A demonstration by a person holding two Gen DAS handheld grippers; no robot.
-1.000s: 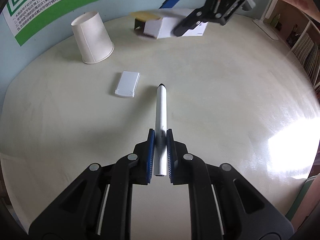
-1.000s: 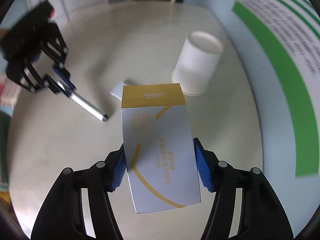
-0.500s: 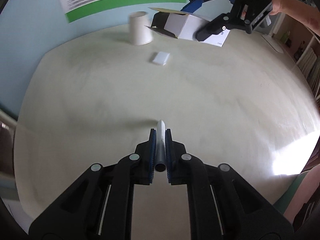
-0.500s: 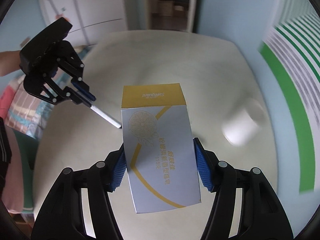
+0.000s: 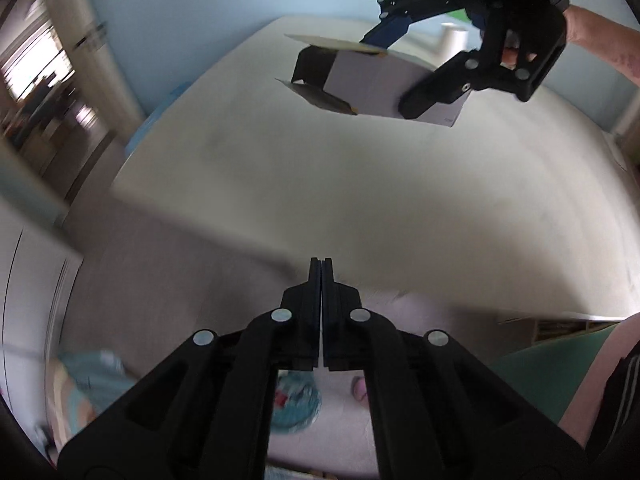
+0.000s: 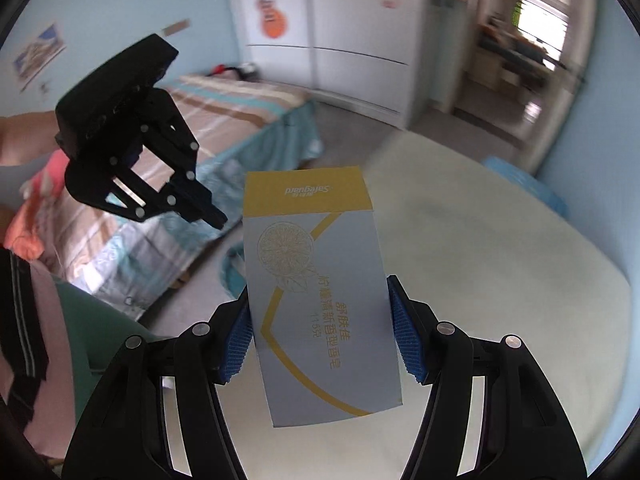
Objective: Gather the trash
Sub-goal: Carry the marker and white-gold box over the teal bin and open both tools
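Your left gripper is hanging past the table edge over the floor, its jaws pressed together with nothing between them. Your right gripper is clamping the white-and-yellow soap box by its sides, holding it in the air above the table, its open end facing the striped bed beyond.

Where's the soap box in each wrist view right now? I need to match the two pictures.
Left wrist view: the soap box is at upper right, held above the table, open flaps toward the left, clamped in the right gripper.
Right wrist view: the box fills the centre, yellow end up, between the blue pads.
Shared landmark: the cream table, below the box in both.
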